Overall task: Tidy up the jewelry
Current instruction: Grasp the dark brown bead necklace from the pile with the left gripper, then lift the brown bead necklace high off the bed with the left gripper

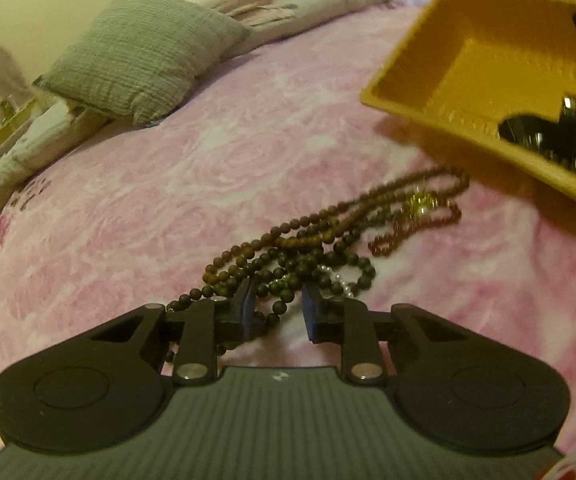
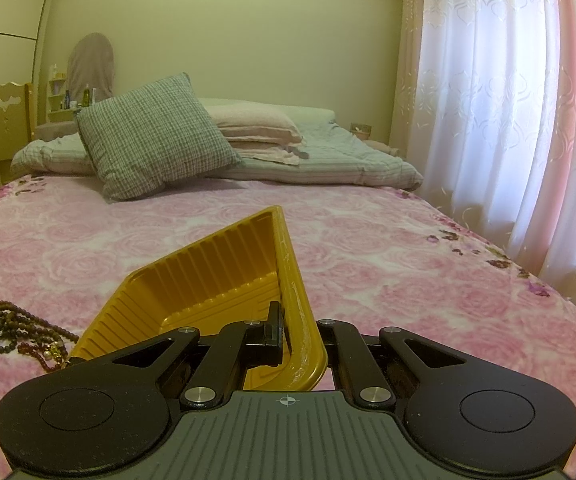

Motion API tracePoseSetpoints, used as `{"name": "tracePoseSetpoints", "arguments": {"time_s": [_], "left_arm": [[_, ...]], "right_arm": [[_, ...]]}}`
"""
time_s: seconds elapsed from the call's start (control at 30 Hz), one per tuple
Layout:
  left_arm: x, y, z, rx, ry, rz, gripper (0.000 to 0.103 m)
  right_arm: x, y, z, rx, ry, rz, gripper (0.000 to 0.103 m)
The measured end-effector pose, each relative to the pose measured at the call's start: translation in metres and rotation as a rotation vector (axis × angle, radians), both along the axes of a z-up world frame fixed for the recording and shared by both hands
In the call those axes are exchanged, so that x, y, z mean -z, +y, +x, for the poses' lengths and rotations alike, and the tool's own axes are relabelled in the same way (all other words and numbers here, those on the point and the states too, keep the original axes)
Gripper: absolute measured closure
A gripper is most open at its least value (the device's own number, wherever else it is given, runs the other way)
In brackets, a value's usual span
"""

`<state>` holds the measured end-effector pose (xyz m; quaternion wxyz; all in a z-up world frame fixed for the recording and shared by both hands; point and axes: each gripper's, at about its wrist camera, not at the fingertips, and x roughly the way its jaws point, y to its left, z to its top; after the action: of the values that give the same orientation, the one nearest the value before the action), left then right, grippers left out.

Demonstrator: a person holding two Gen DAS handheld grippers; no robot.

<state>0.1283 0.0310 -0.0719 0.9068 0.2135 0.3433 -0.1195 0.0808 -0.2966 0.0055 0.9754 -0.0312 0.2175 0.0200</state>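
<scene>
Now we see our left gripper [image 1: 278, 308] with fingers parted over the beaded necklaces [image 1: 319, 244] heaped on the pink bedspread [image 1: 148, 184]; right of that heap, our right gripper [image 2: 293, 334] clamps the tilted yellow tray [image 2: 224, 280] by its rim.

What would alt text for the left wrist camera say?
The open left gripper sits low over a tangle of beaded necklaces on a pink rose-patterned bedspread. A tilted yellow tray fills the upper right; a checked cushion lies behind.
</scene>
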Motion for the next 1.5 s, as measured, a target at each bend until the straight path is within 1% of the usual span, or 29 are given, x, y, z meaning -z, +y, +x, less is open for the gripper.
{"name": "tracePoseSetpoints", "arguments": {"time_s": [0.07,0.13,0.37,0.47,0.53,0.67,0.73,0.97,1.17,1.5], "left_arm": [[0.002,-0.002,0.000,0.021,0.003,0.018,0.095],[0.002,-0.002,0.000,0.022,-0.004,0.031,0.097],[-0.021,0.010,-0.003,0.003,-0.032,-0.033,0.097],[-0.037,0.016,-0.004,-0.013,-0.069,-0.047,0.097],[-0.051,0.022,-0.005,-0.027,-0.096,-0.065,0.097],[-0.089,0.037,-0.005,-0.042,-0.151,-0.118,0.097],[-0.109,0.045,-0.005,-0.043,-0.172,-0.155,0.097],[-0.170,0.061,-0.008,-0.038,-0.265,-0.222,0.097],[-0.212,0.060,-0.014,-0.008,-0.346,-0.240,0.097],[-0.278,0.045,-0.013,0.061,-0.480,-0.240,0.097]], "right_arm": [[0.001,0.001,0.001,0.000,0.001,-0.001,0.097],[0.000,0.001,0.001,0.000,0.000,0.000,0.097],[0.001,0.002,0.001,0.000,0.000,0.001,0.097],[0.001,0.001,0.000,-0.001,-0.001,0.001,0.097],[0.001,0.001,0.000,-0.001,-0.001,0.002,0.097],[0.000,0.005,-0.001,-0.003,-0.004,0.000,0.097],[-0.001,0.005,-0.001,-0.005,-0.006,0.002,0.097],[-0.004,0.006,-0.003,-0.007,-0.010,0.004,0.097],[-0.006,0.008,-0.002,-0.010,-0.014,0.004,0.097],[-0.007,0.009,-0.002,-0.014,-0.018,0.003,0.097]]}}
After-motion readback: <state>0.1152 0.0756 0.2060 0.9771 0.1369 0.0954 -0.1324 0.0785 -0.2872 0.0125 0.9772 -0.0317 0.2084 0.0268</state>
